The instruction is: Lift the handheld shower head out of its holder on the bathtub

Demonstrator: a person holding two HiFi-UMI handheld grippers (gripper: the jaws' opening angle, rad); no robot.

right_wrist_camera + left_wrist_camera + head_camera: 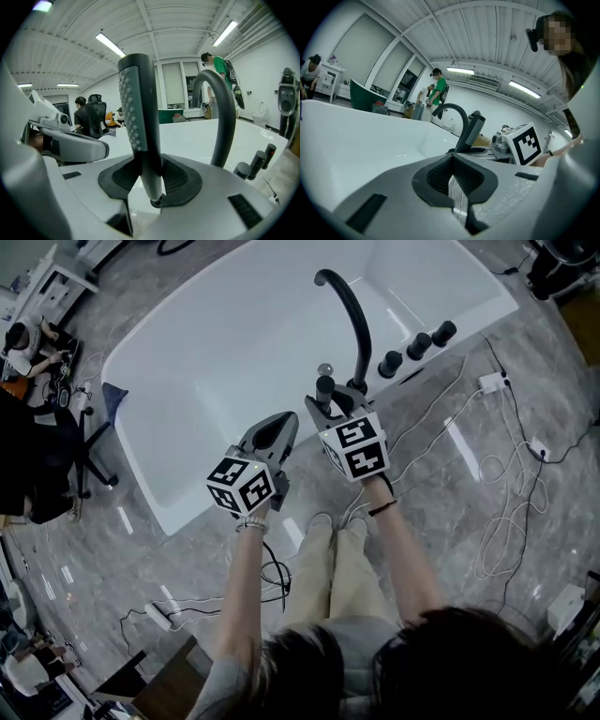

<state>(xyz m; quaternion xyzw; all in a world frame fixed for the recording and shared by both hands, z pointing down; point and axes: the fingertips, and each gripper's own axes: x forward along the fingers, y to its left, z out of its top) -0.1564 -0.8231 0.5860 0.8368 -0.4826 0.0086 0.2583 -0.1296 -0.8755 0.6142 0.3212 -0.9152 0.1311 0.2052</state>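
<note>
Right gripper [150,180] was clamped on the shower head [138,117] handle, held upright over the bathtub [187,381] rim beside the spout [352,315], left gripper [452,176] pinched together and empty; lift judged nearly done, holder hidden, clearance unconfirmed.

Both arms reached forward side by side, the left forearm [241,589] and the right forearm [405,554] bare, each hand hidden behind its gripper's marker cube. The left gripper [452,161] sat nearer and to the left, jaws together, nothing between them. The right gripper [150,174] sat just beside it, slightly farther out, with its pads clamped on the shower head [138,108], which stood upright.
</note>
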